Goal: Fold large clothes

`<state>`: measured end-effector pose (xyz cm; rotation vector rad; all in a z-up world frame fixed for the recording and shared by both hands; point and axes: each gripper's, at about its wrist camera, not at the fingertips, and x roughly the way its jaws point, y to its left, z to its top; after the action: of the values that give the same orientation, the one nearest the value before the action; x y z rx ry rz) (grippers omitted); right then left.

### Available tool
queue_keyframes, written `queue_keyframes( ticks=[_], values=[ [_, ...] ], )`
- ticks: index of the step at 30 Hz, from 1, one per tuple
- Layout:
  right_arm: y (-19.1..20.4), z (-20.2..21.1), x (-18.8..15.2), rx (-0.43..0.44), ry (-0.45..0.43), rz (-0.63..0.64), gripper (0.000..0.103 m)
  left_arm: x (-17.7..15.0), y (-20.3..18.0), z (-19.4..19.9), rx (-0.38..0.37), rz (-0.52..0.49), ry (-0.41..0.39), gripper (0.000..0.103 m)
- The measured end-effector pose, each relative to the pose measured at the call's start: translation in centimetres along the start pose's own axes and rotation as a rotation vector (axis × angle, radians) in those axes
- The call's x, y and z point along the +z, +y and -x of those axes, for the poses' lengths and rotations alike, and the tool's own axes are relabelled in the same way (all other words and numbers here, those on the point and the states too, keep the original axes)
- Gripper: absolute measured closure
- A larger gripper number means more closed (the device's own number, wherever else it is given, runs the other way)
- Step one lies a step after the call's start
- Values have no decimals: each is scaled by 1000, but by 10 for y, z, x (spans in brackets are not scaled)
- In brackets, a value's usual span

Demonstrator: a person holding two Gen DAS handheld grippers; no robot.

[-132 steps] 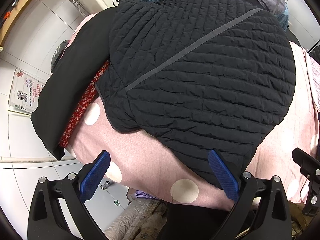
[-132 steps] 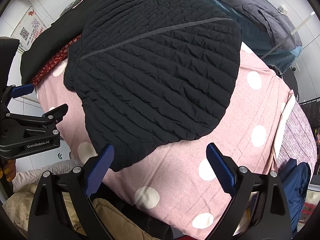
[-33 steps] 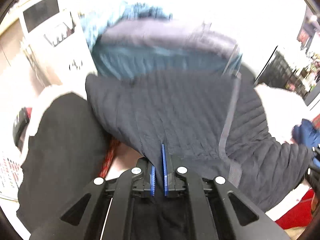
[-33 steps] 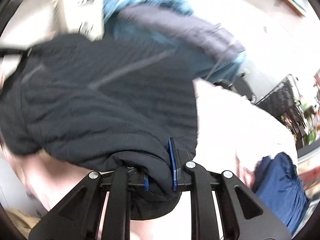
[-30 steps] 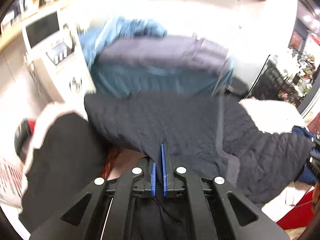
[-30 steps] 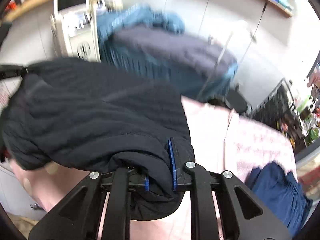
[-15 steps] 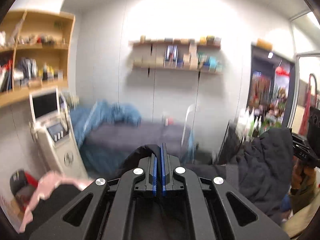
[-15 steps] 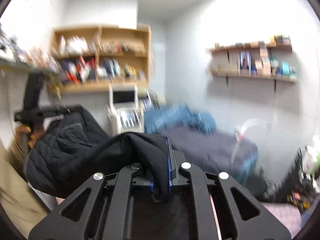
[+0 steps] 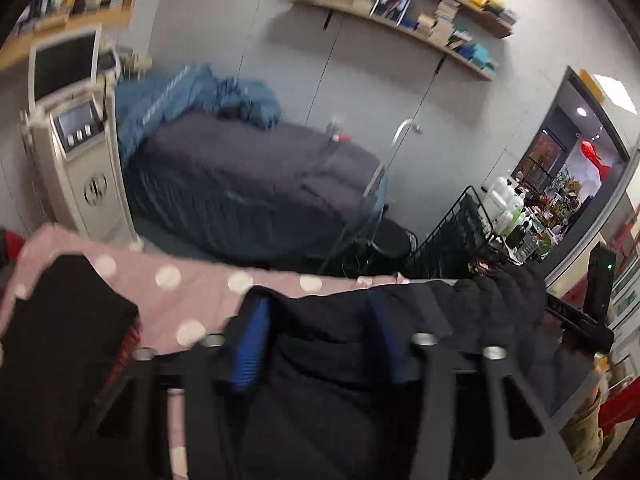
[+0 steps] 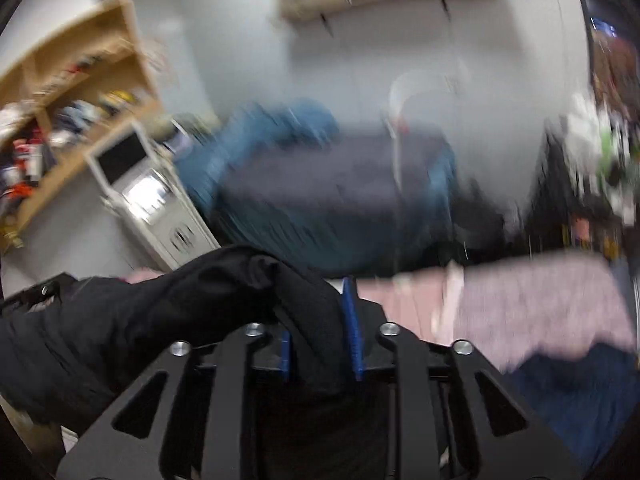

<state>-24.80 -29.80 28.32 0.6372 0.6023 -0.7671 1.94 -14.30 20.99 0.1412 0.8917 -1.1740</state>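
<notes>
left wrist view, left gripper [image 9: 320, 344] jaws apart, black quilted jacket [image 9: 340, 360] draped between, right gripper [image 10: 318, 340] jaws partly parted around jacket fold, pink polka-dot sheet [image 9: 192, 284] behind.

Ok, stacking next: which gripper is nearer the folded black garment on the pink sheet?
Left. The left gripper sits just beside the folded black garment; the right gripper is farther off, beyond it.

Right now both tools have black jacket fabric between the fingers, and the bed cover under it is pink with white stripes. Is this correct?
Not stripes: the left wrist view shows the pink bed cover has white dots. The black jacket does sit between the fingers of both the left tool and the right tool.
</notes>
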Motion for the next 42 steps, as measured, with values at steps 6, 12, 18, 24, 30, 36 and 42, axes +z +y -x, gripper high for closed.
queue_keyframes(
  ticks=[6,12,18,24,30,36,42],
  values=[
    [-65,-128,-117,-97,360,-389,6,-112,85,-151,289,81,322,9],
    [-69,-130,-187,-236,496,-286,6,-185,127,-140,453,104,392,7],
    [-71,-134,-191,-272,519,-195,6,-217,166,-121,649,84,435,7],
    [-59,-162,-195,-179,545,-168,6,-226,177,-106,714,42,427,6],
    [-54,-168,-230,-174,625,-128,6,-258,191,-89,687,197,453,6],
    [-69,-166,-246,-217,652,-124,6,-292,191,-94,688,195,502,6],
    [-69,-161,-251,-243,648,-77,6,-324,182,-124,760,51,589,6]
  ],
)
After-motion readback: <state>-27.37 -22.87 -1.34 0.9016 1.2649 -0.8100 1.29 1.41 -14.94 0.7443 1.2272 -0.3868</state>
